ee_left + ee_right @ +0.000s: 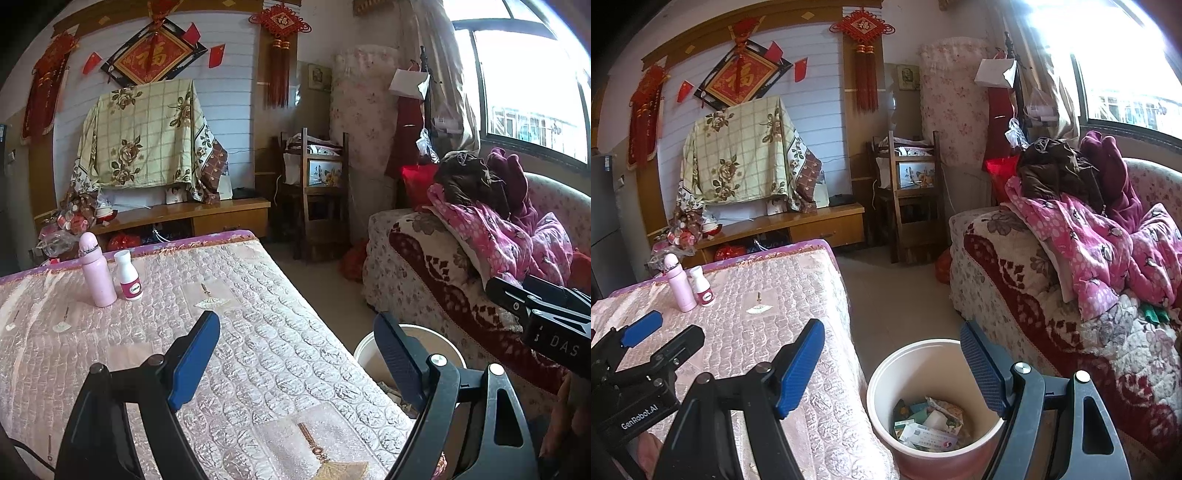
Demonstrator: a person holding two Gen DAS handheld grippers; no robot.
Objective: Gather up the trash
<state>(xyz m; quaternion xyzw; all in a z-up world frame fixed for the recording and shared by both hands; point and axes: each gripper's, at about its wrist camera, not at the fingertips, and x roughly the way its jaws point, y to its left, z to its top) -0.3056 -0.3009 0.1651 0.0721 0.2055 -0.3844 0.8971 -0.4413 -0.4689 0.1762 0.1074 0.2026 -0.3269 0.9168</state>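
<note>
- Two grippers, left gripper (295, 354) and right gripper (892, 363), jaws apart, empty
- Bin (886, 373) holds paper scraps
- Next, judged: check table (258, 332) for trash, avoiding far-left bottles (110, 271)

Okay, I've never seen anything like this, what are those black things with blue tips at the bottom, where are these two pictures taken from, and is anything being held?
Those are two hand-held grippers, each carried by a person, with a wide-angle camera looking out along its two fingers. One picture comes from the left gripper, the other from the right gripper. Each view also catches the other gripper at its edge.

Both grippers stand open and hold nothing.

In front is a table with a pink quilted cover. On it stand a pink bottle and a small white bottle with a pink label, side by side.

On the floor between the table and the sofa stands a white bin, with paper scraps and wrappers already inside. Clothes are heaped on the sofa.
</note>
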